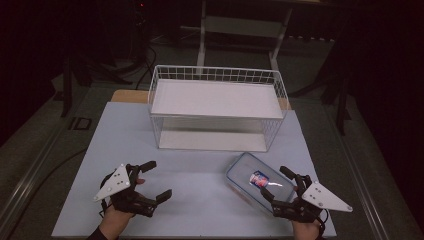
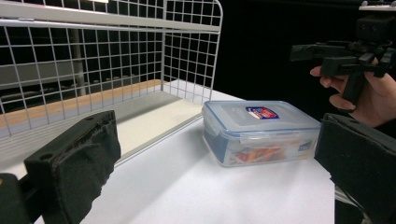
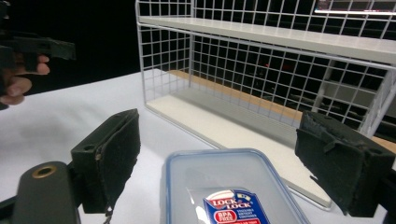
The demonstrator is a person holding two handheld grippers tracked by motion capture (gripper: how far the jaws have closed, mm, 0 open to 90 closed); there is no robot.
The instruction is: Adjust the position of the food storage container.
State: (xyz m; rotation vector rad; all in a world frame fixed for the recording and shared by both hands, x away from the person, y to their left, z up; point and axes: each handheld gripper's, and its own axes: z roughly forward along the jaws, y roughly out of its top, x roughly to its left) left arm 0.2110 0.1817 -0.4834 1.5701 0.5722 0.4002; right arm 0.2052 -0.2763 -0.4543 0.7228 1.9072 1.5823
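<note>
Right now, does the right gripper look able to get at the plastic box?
Probably yes. The right gripper hangs at the near end of the plastic box with its jaws open, one on each side of the lid, and nothing lies between them. The wire shelf stands apart, farther back.

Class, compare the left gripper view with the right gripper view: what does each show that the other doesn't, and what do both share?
Left gripper view alone: the box's clear side wall with orange contents inside and a side clip.

Right gripper view alone: the lid label's wording, "LOCK & LOCK" and "BPA FREE".

Both: the wire rack, the white table, the blue-rimmed box, and the other hand's gripper farther off.
</note>
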